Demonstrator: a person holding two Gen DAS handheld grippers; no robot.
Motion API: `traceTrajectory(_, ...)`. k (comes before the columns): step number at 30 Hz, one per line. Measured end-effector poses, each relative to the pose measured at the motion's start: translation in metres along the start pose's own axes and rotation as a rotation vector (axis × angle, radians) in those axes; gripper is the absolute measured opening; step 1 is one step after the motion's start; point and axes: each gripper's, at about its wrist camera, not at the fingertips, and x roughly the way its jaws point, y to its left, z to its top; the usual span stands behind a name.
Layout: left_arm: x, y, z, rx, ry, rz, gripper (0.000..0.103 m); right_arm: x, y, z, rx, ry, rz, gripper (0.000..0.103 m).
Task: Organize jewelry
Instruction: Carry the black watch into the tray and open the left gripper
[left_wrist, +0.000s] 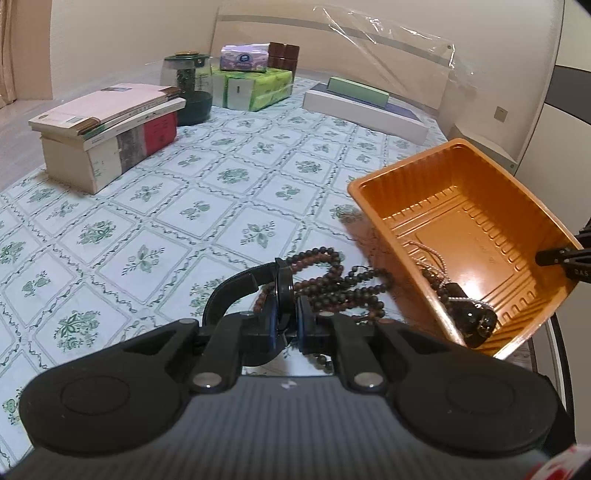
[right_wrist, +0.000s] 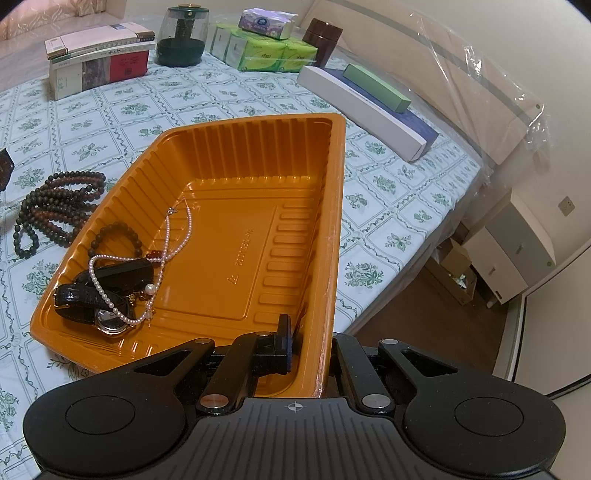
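Observation:
An orange plastic tray (right_wrist: 258, 162) is tilted, one end lifted off the bed; it also shows in the left wrist view (left_wrist: 458, 184). My right gripper (right_wrist: 308, 343) is shut on the tray's near wall. Inside lie a pearl necklace (right_wrist: 110, 295), a black-strapped watch (right_wrist: 107, 317) and a dark bead bracelet (right_wrist: 118, 230). My left gripper (left_wrist: 286, 317) is shut on a black watch (left_wrist: 282, 284) by its case, the strap (left_wrist: 236, 286) arching left. Dark bead strands (left_wrist: 332, 280) lie on the cloth just beyond it and also show in the right wrist view (right_wrist: 55, 206).
A stack of books (left_wrist: 110, 125), a glass jar (left_wrist: 188, 85), tissue packs (left_wrist: 258, 81), a brown box (left_wrist: 282, 55) and long flat boxes (left_wrist: 362, 107) stand at the back of the patterned bedspread. The bed's edge and floor lie to the right (right_wrist: 424, 314).

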Motion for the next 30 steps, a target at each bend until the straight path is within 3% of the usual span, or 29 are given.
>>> traceTrajectory(11, 0.002, -0.026, 0.003, 0.04, 0.002, -0.063, 0.009, 0.0, 0.0, 0.0, 0.0, -0.001, 0.0, 0.004)
traceTrajectory(23, 0.019, -0.106, 0.013, 0.127, 0.009, -0.299, 0.009, -0.001, 0.001, 0.001, 0.0, -0.001, 0.002, 0.004)
traceTrajectory(30, 0.031, -0.142, 0.017, 0.197, 0.013, -0.368, 0.009, -0.001, 0.001, 0.001, 0.001, -0.001, 0.001, 0.004)
